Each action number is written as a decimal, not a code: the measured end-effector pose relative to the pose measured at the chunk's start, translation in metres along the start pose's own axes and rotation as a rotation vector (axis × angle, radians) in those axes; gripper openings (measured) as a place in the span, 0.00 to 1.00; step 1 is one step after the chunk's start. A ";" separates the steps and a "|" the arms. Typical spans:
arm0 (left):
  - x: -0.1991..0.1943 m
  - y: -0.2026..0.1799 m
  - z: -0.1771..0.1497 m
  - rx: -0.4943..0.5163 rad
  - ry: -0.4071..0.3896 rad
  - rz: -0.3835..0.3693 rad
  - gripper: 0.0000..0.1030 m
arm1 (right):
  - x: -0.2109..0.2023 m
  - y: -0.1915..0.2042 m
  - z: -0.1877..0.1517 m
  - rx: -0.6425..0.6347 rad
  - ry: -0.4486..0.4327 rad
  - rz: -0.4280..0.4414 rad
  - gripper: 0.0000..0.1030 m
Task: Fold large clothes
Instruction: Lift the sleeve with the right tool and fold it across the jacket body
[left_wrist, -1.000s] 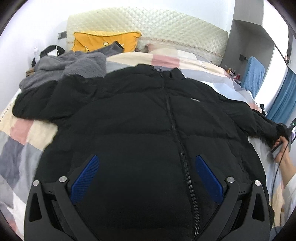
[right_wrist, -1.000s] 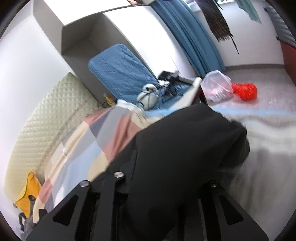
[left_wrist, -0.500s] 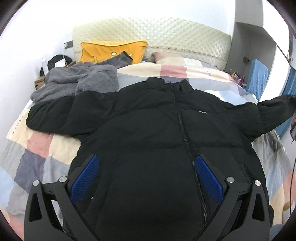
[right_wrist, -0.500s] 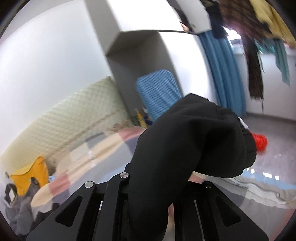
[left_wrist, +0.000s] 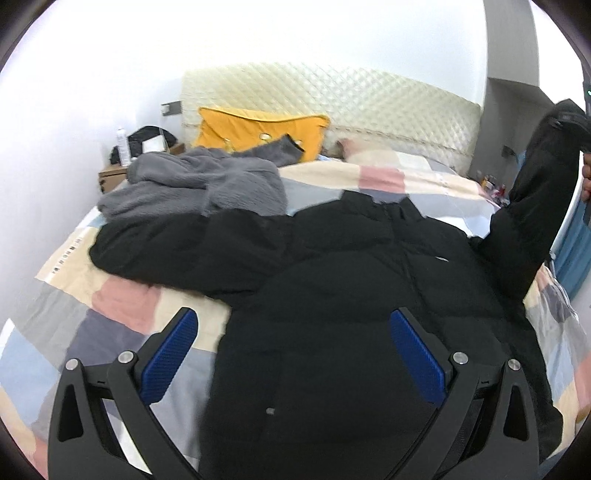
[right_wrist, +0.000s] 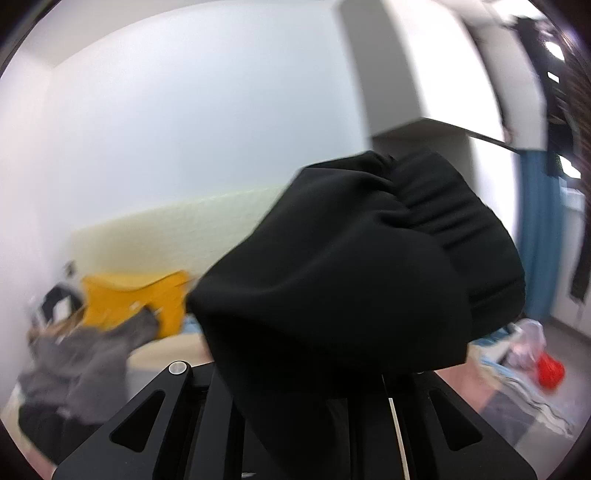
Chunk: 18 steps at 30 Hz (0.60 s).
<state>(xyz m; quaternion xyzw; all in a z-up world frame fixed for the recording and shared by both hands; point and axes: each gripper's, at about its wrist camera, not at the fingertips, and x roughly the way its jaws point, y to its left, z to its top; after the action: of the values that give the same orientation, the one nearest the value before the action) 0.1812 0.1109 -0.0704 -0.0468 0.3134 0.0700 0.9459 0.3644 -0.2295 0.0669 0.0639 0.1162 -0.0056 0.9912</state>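
Note:
A black puffer jacket (left_wrist: 351, 302) lies front up on the patchwork bed (left_wrist: 122, 302), collar toward the headboard. My left gripper (left_wrist: 291, 350) is open and empty above the jacket's lower hem, blue pads (left_wrist: 170, 350) spread wide. My right gripper (right_wrist: 314, 424) is shut on the jacket's right sleeve cuff (right_wrist: 369, 266), which drapes over the fingers and hides them. In the left wrist view that sleeve (left_wrist: 535, 192) is lifted high at the right. The left sleeve (left_wrist: 166, 251) lies flat on the bed.
A grey fleece garment (left_wrist: 199, 184) is piled at the head of the bed beside a yellow pillow (left_wrist: 258, 129). A nightstand (left_wrist: 114, 177) stands at the far left. Blue curtains (right_wrist: 535, 229) and a red bag (right_wrist: 550, 371) on the floor are at the right.
My right gripper has lifted the sleeve cuff from the bed's right edge up high and swung toward the bed. My left gripper has drawn back and shifted left over the hem.

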 end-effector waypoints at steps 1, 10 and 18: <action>-0.001 0.006 0.001 -0.007 -0.007 0.013 1.00 | 0.003 0.024 -0.007 -0.030 0.012 0.032 0.10; -0.003 0.067 0.003 -0.146 -0.029 0.067 1.00 | 0.032 0.192 -0.115 -0.259 0.175 0.251 0.10; 0.008 0.080 -0.003 -0.162 -0.012 0.065 1.00 | 0.062 0.236 -0.245 -0.495 0.366 0.284 0.12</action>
<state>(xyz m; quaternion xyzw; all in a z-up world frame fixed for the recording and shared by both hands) 0.1730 0.1904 -0.0808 -0.1129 0.3025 0.1260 0.9380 0.3742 0.0359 -0.1544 -0.1633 0.2799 0.1724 0.9302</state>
